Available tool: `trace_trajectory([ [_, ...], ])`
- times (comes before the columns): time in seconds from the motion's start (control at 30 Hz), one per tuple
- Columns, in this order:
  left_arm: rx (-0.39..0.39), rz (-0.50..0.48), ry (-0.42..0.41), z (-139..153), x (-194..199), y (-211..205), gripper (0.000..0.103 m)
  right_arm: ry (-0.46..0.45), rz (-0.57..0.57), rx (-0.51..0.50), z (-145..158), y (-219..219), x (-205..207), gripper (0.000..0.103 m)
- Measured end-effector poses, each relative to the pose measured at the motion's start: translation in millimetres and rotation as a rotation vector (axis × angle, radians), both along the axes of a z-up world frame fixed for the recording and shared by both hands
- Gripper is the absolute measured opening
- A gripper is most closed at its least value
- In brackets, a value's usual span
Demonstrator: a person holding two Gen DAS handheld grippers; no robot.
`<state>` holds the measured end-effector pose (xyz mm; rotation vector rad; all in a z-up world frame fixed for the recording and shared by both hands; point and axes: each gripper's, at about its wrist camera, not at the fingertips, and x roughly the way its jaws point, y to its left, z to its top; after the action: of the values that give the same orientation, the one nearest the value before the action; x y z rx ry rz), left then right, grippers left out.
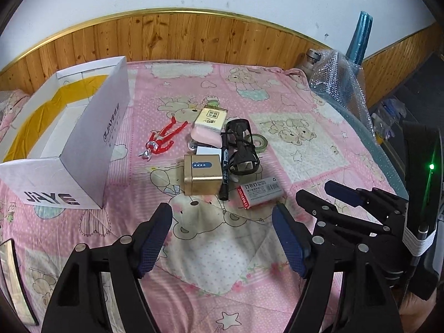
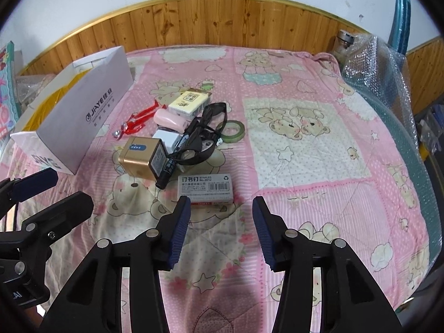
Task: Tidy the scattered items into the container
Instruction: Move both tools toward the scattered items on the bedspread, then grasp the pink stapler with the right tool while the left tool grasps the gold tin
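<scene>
The white JIAYE box (image 1: pixel 91 138) stands far left, its near end cut off. Under the sunglasses (image 2: pixel 206 138), small items are indistinct. The staples box (image 2: pixel 206 187) lies just ahead of the spread, empty right gripper (image 2: pixel 220 208); the left gripper (image 1: pixel 222 216) gapes too.

An open box (image 1: pixel 91 138) stands at the left of a bedspread (image 1: pixel 291 105). To its right lies a cluster: a toy figure (image 1: pixel 163 140) nearest the box, a tin (image 1: pixel 202 177) in front, a marker (image 1: pixel 224 172) touching the tin's right side, glasses (image 1: pixel 241 149) beside it, a tape roll (image 1: pixel 256 143) further right, and a staple box (image 1: pixel 260 193) nearest the camera.
</scene>
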<state>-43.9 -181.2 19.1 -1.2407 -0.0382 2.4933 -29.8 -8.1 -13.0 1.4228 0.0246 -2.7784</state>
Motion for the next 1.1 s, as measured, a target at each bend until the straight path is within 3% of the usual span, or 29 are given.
trace_trajectory([
  [0.4, -0.003, 0.003, -0.051, -24.8, -23.5, 1.2, 0.075, -0.061, 0.003, -0.006, -20.4, 2.5, -21.2, 0.050],
  [0.63, -0.007, 0.027, -0.065, -42.9, -55.2, -1.9, 0.075, -0.099, 0.033, -0.088, -43.8, 6.3, -51.3, 0.049],
  [0.67, -0.004, 0.030, -0.072, -46.5, -61.0, -2.3, 0.075, -0.120, 0.041, -0.101, -51.5, 8.6, -58.6, 0.040],
  [0.7, -0.007, 0.031, -0.076, -50.4, -66.7, -1.6, 0.075, -0.139, 0.031, -0.099, -58.2, 13.6, -64.6, 0.017],
  [0.73, -0.014, 0.031, -0.080, -54.7, -72.5, -0.3, 0.075, -0.157, 0.016, -0.093, -64.5, 19.1, -70.3, 0.009],
  [0.77, -0.024, 0.030, -0.084, -58.8, -78.0, 1.0, 0.075, -0.150, -0.016, -0.088, -65.6, 28.8, -73.6, 0.009],
  [0.9, -0.095, 0.096, -0.058, -67.6, -93.6, -6.3, 0.079, -0.156, -0.128, -0.108, -60.8, 67.4, -80.9, 0.014],
  [0.97, -0.070, 0.148, -0.071, -68.1, -96.8, -18.6, 0.079, -0.146, -0.103, -0.151, -50.2, 68.2, -82.9, 0.015],
  [1.0, -0.048, 0.155, -0.087, -68.8, -97.4, -22.9, 0.079, -0.134, -0.077, -0.167, -43.9, 61.8, -85.7, 0.020],
  [1.03, -0.028, 0.155, -0.096, -68.9, -96.9, -25.0, 0.079, -0.119, -0.049, -0.183, -37.5, 53.9, -88.8, 0.029],
  [1.07, -0.009, 0.149, -0.100, -68.4, -95.9, -25.7, 0.079, -0.104, -0.020, -0.198, -31.1, 46.0, -92.0, 0.052],
  [1.1, 0.012, 0.137, -0.103, -67.9, -95.2, -24.8, 0.079, -0.090, 0.002, -0.182, -30.1, 35.9, -97.0, 0.061],
])
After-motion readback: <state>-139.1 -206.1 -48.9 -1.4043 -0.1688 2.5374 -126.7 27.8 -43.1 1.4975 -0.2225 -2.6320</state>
